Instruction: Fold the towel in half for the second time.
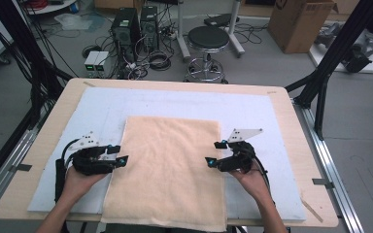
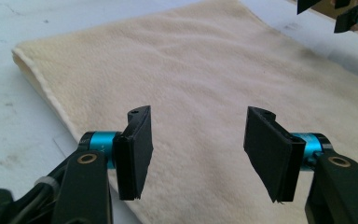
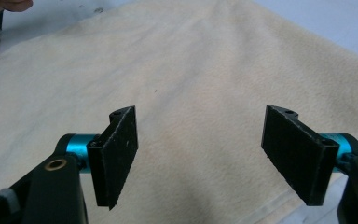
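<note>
A cream towel (image 1: 167, 170) lies flat on the white mat (image 1: 97, 104), its near edge hanging over the table's front. My left gripper (image 1: 118, 155) hovers at the towel's left edge, open, pointing right. In the left gripper view the towel (image 2: 191, 79) spreads beyond the jaws, and the gripper (image 2: 196, 151) holds nothing. My right gripper (image 1: 214, 153) is at the towel's right edge, open, pointing left. In the right gripper view its jaws stand wide above the towel (image 3: 191, 74), with the gripper (image 3: 209, 156) empty. The other gripper (image 2: 349, 14) shows far off in the left gripper view.
The wooden table (image 1: 291, 126) has bare margins on both sides of the mat. Beyond it stand a black stool (image 1: 207, 41), computer towers (image 1: 135, 26) with cables, and a cardboard box (image 1: 298, 22). Black frame struts (image 1: 330, 53) rise at the right.
</note>
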`<move>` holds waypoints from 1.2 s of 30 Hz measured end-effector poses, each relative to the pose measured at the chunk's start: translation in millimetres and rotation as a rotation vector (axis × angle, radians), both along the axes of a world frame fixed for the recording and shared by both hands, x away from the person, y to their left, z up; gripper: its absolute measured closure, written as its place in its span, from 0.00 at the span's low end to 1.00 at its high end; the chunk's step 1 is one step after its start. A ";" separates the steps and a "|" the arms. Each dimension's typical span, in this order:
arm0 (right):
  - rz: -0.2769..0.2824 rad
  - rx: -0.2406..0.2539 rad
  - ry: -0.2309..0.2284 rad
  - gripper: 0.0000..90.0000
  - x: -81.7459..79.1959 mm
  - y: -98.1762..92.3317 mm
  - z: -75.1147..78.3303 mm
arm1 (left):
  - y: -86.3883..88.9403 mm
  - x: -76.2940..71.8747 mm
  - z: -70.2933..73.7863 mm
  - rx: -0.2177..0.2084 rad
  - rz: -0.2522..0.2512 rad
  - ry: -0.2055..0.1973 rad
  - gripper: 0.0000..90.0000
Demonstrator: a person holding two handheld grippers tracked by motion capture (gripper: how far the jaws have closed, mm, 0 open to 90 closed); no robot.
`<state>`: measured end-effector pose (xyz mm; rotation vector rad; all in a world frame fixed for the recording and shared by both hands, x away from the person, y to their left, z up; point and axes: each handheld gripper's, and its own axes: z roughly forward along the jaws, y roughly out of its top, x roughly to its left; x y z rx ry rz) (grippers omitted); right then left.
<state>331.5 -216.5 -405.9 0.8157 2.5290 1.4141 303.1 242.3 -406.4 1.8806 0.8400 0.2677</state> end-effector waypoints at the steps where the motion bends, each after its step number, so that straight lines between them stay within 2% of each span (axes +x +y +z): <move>1: 0.000 -0.002 -0.003 0.30 3.2 0.4 1.6 | -0.7 3.5 2.1 -0.001 0.006 -0.002 0.47; 5: -0.012 -0.014 -0.002 0.30 17.3 2.0 9.9 | -3.8 20.2 9.2 0.022 0.020 -0.001 0.47; 6: -0.019 -0.010 -0.016 0.30 20.9 2.0 11.9 | -3.4 25.0 10.6 0.023 0.020 0.005 0.47; 9: -0.034 -0.023 -0.007 0.30 33.9 1.8 16.9 | -1.3 38.6 13.5 0.008 0.049 0.006 0.48; 10: -0.040 -0.016 -0.011 0.30 38.7 1.6 17.7 | 0.0 43.2 13.7 -0.009 0.064 0.006 0.49; 11: -0.046 -0.017 0.002 0.30 43.2 1.5 18.8 | 1.6 48.2 13.9 -0.016 0.073 0.012 0.49; 15: -0.059 -0.022 -0.003 0.30 61.2 1.4 20.8 | 3.4 67.1 15.0 -0.002 0.117 0.011 0.51; 17: -0.071 -0.029 0.014 0.30 69.6 1.0 19.5 | 2.1 77.4 15.9 0.015 0.134 0.013 0.52; 20: -0.097 -0.025 0.013 0.31 80.3 -0.8 17.6 | 1.1 92.1 14.1 0.034 0.164 0.012 0.54; 21: -0.106 -0.026 0.018 0.31 83.9 -1.5 16.6 | 0.6 97.2 12.2 0.054 0.178 0.017 0.54; 24: -0.145 -0.044 0.024 0.32 94.1 -2.6 14.6 | 2.1 113.2 3.2 0.065 0.229 0.047 0.54; 27: -0.171 -0.048 0.019 0.35 106.4 -4.4 12.8 | 5.8 124.4 -7.9 0.026 0.280 0.075 0.55; 30: -0.205 -0.062 0.054 0.36 119.1 -7.1 8.3 | 7.1 132.2 -19.5 0.022 0.314 0.119 0.55; 32: -0.222 -0.060 0.072 0.38 126.0 -8.8 3.3 | 8.1 136.3 -27.3 0.000 0.328 0.164 0.56; 36: -0.253 -0.085 0.124 0.43 135.3 -9.4 -12.6 | 5.4 142.2 -33.1 -0.034 0.354 0.192 0.58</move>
